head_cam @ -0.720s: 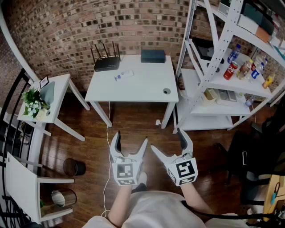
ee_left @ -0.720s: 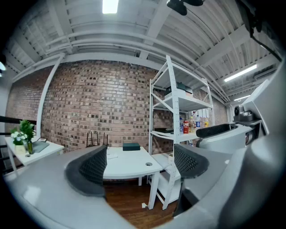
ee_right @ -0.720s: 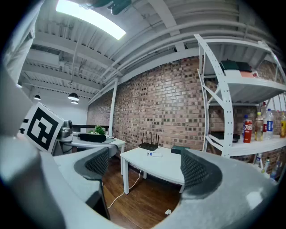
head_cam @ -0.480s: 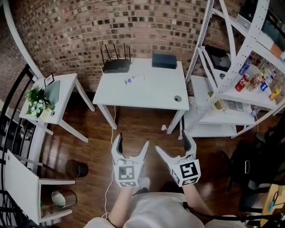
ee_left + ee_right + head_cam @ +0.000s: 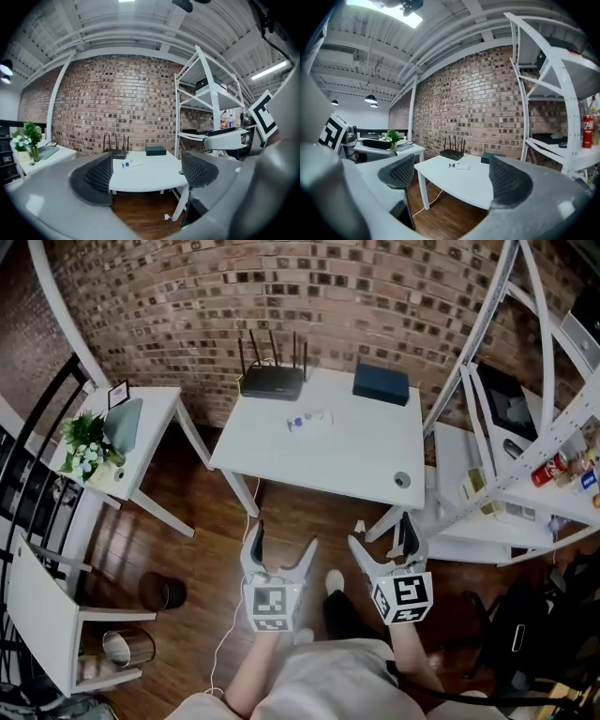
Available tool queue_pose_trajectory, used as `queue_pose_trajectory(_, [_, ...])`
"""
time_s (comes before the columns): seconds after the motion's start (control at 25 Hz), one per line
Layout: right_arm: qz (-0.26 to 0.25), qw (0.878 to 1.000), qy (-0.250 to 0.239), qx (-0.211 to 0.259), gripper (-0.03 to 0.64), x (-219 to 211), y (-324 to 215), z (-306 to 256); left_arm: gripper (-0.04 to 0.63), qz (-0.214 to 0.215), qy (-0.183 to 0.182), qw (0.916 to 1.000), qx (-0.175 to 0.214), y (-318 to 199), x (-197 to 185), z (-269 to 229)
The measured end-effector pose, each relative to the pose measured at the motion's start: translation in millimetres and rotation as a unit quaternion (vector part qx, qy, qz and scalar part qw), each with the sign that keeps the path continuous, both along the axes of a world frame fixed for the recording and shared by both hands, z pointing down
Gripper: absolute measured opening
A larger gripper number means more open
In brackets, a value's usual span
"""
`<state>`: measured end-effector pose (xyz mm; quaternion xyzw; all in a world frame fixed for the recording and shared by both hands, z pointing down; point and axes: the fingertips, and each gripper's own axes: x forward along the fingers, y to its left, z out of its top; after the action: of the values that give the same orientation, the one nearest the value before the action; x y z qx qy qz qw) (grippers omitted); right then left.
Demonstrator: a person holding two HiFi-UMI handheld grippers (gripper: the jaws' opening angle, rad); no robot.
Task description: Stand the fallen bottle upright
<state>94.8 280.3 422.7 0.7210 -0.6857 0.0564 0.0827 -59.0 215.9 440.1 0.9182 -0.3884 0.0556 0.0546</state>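
Observation:
A small clear bottle with a blue cap (image 5: 309,418) lies on its side on the white table (image 5: 356,465), near the router. It also shows as the bottle (image 5: 131,164) in the left gripper view and the bottle (image 5: 459,166) in the right gripper view. My left gripper (image 5: 279,547) and right gripper (image 5: 382,538) hang over the wooden floor in front of the table, well short of the bottle. Both are open with nothing between their jaws.
A black router (image 5: 272,382) and a dark box (image 5: 382,383) stand at the table's back edge by the brick wall. A white metal shelf rack (image 5: 525,456) with bottles stands right. A side table with a plant (image 5: 86,442) and a bin (image 5: 161,591) are left.
The view has shifted: the table and bottle sit further right and lower in the head view. Both grippers stay open and side by side, a little nearer the table.

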Motion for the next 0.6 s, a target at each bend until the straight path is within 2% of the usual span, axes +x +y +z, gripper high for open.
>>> queue_pose_trajectory(0.08, [-0.014,1.000,-0.004,0.000,0.485,18.8,-29.6,-1.5,0.463,-0.007,-0.007,1.0000,-0.001,-21.5,14.1,-2.7])
queue_pose_trajectory(0.24, [-0.041,0.999,-0.013,0.027,0.485,60.6,-100.4,-16.1,0.455,-0.024,-0.015,0.9991,0.032,-76.5,45.4,-26.6])
queue_pose_trajectory(0.32, [-0.053,0.998,-0.017,0.021,0.485,76.0,-125.4,-14.1,0.451,-0.033,-0.020,0.9987,0.034,-98.8,61.2,-28.3])
queue_pose_trajectory(0.48, [-0.090,0.995,-0.027,-0.014,0.485,84.7,-157.4,11.6,0.451,-0.047,-0.022,0.9987,0.001,-129.4,82.4,-8.7])
queue_pose_trajectory(0.6, [-0.099,0.993,-0.048,-0.044,0.485,90.8,-176.8,39.0,0.448,-0.055,-0.036,0.9975,-0.025,-144.3,87.3,15.5])
